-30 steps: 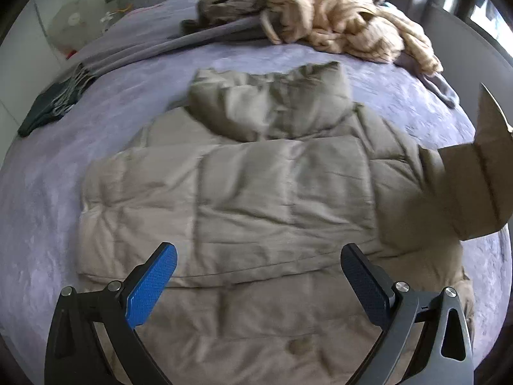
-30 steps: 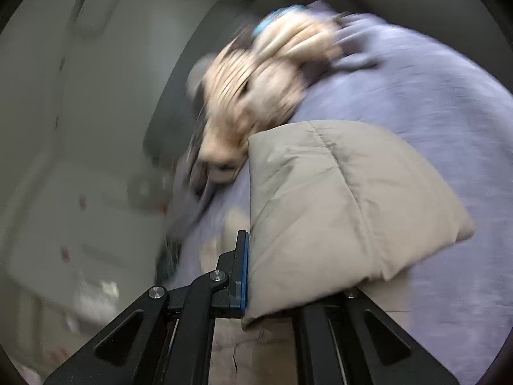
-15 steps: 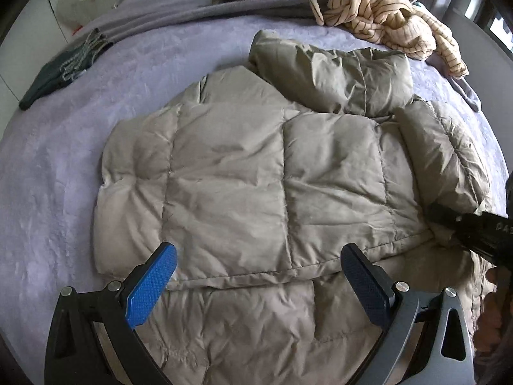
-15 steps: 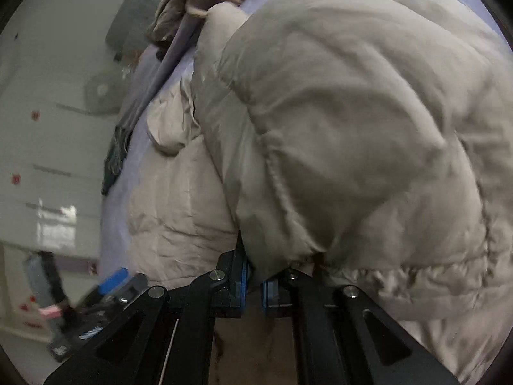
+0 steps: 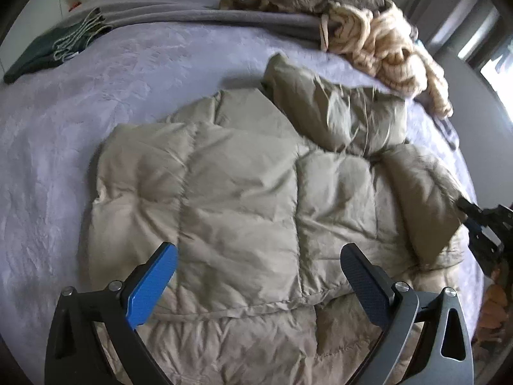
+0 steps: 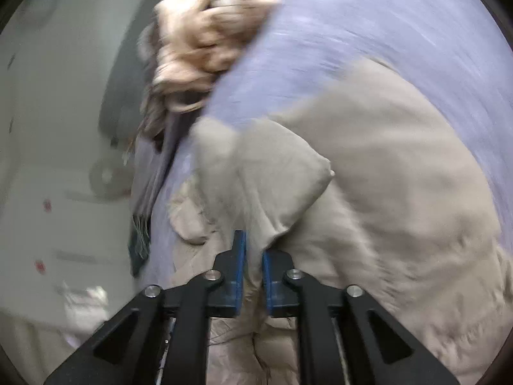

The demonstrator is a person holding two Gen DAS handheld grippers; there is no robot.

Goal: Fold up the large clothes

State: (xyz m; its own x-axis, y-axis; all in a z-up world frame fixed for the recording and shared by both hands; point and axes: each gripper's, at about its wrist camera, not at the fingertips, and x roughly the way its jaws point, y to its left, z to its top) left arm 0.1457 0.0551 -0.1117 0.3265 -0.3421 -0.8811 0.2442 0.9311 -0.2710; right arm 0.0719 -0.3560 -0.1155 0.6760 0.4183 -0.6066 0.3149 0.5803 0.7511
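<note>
**Desk:** What's nearest the lens?

**Photographer:** The left gripper (image 5: 258, 276), jaws spread wide and holding nothing, poised over the near hem of a beige puffer jacket (image 5: 243, 199). The jacket lies flat on a lavender bedspread (image 5: 57, 147), hood (image 5: 336, 109) at the far end.

**Desk:** And the other one?

**Photographer:** The right gripper (image 6: 253, 256) is at the jacket's right edge, pads drawn close with a fold of sleeve (image 6: 279, 173) pinched between them. That view is blurred.

**Desk:** What might spoil it?

**Photographer:** In my judgement, the slick, puffy fabric could slide from that thin pinch, or the sleeve could spring open once laid over. Beyond lie a cream knit (image 5: 384, 45) and a grey blanket (image 5: 192, 16); a wide swing might snag them.
</note>
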